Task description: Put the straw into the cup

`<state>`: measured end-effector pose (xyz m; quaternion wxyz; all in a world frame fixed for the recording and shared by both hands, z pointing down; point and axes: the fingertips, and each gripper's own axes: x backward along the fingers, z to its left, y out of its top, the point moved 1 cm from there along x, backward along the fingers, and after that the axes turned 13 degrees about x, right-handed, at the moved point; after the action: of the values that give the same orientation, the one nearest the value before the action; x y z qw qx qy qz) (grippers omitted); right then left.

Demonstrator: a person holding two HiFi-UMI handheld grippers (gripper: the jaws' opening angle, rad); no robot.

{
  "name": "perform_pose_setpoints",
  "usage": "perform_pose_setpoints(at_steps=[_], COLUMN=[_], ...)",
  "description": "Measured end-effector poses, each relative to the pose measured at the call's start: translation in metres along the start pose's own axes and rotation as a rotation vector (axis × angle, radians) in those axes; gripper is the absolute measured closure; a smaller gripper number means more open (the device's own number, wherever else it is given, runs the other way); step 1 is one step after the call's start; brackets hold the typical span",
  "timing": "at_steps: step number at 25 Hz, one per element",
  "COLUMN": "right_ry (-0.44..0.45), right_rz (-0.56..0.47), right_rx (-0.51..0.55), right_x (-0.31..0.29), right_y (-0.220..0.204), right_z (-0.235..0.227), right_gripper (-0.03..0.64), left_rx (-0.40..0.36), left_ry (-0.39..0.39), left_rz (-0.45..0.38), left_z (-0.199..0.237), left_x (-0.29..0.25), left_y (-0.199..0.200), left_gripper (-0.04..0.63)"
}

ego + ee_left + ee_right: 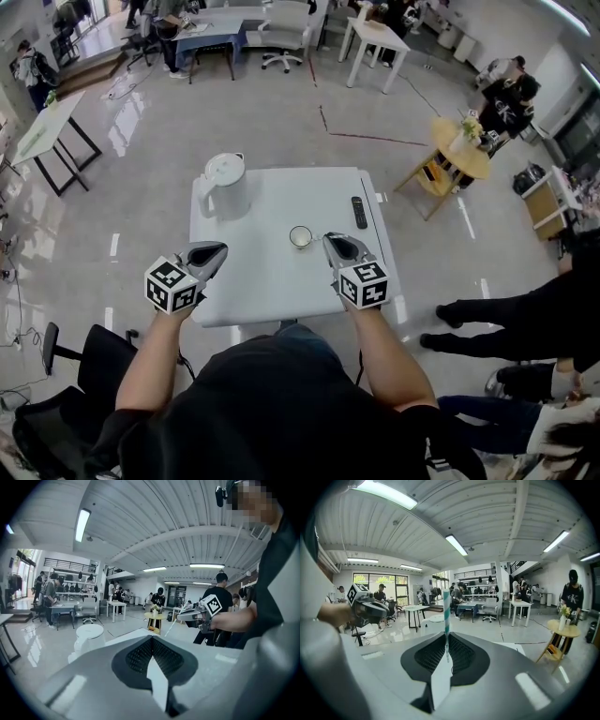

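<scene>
A small white cup (300, 236) stands upright near the middle of the white table (272, 291). My right gripper (328, 238) hovers just right of the cup, shut on a green-and-white striped straw (446, 613). The straw pokes out past the closed jaws in the right gripper view. From the left gripper view, the same straw (169, 626) hangs slanted from the right gripper (187, 617). My left gripper (221, 247) is held over the table's left side, well left of the cup. Its jaws (152, 638) are shut with nothing between them. The cup does not show in either gripper view.
A white kettle (225, 183) stands at the table's back left corner. A black remote (359, 212) lies near the right edge. A black chair (80, 361) is at my left. A person's legs (506, 314) reach in from the right.
</scene>
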<state>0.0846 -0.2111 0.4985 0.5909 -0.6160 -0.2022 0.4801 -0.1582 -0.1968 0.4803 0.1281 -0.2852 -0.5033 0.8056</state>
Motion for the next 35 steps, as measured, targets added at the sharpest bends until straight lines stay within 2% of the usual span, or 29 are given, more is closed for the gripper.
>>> perform_pose_setpoints(at_steps=[10,35], right_ry=[0.027,0.095], right_rz=[0.027,0.143], right_rx=[-0.007,-0.064], right_x=[-0.032,-0.094], right_y=[-0.007,-0.072], right_z=[-0.021,-0.044], right_gripper=[0.563,0.563], left_rx=[0.026,0.100], left_ry=[0.009,0.035], left_rz=[0.008,0.046], left_z=[0.021,0.062], left_x=[-0.025,-0.075], left_y=[0.004,-0.006], left_gripper=[0.595,0.595])
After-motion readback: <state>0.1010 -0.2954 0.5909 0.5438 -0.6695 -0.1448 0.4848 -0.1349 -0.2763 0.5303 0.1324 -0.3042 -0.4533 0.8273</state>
